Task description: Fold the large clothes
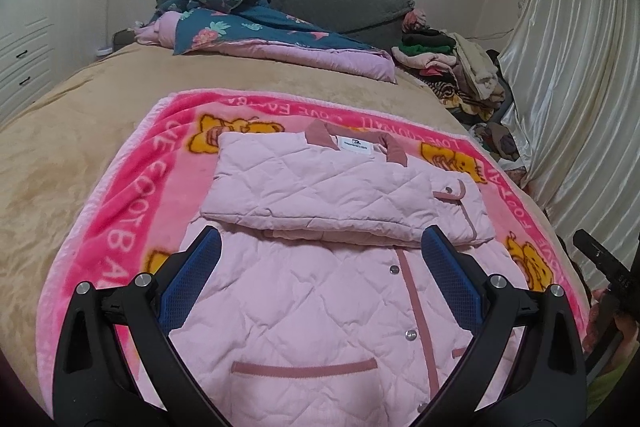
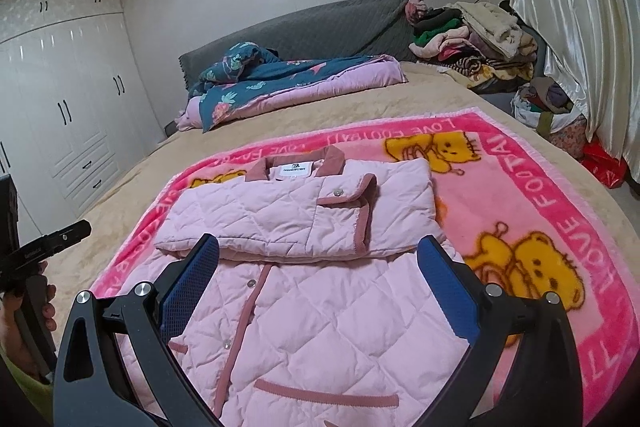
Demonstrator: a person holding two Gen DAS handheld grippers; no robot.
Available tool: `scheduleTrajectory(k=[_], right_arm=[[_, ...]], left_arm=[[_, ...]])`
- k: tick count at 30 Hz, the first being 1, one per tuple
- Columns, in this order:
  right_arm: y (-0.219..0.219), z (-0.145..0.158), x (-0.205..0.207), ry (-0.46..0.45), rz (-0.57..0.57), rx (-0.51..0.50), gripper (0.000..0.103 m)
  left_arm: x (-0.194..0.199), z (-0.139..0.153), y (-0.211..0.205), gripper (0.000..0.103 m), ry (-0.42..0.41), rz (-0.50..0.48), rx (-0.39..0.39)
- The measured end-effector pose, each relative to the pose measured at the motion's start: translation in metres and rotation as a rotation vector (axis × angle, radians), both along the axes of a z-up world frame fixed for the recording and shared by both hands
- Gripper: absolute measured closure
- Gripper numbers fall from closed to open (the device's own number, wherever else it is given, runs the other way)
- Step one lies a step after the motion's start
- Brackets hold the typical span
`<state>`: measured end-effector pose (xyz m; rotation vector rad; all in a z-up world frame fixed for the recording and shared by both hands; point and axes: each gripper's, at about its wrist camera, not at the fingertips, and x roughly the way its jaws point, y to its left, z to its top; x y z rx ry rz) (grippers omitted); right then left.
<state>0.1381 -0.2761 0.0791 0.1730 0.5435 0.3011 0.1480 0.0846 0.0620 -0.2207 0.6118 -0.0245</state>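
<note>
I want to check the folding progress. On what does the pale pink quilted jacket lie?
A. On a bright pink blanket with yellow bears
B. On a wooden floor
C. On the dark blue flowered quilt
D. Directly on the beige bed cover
A: the pale pink quilted jacket lies on the bright pink blanket with yellow bears, whose printed border shows on both sides of it in both wrist views.

Item: pink quilted jacket | state: sleeves folded across chest, front snapped | pose: flat, collar away from me | location: bed.
</note>
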Motion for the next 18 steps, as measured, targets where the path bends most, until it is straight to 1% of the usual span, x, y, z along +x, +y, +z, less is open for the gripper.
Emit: scheduleTrajectory(k=[9,18], right_arm=[[-0.007,0.002,-0.017,-0.009,-0.003,-0.012,0.004],[-0.016,-0.002,-0.033,-0.005,-0.013,-0.023,0.004]], left_arm=[[-0.023,0.002,0.002,0.009,-0.005,0.015,0.015],[-0.045,-0.005,0.005,0.009,0.013,0.028,0.018]])
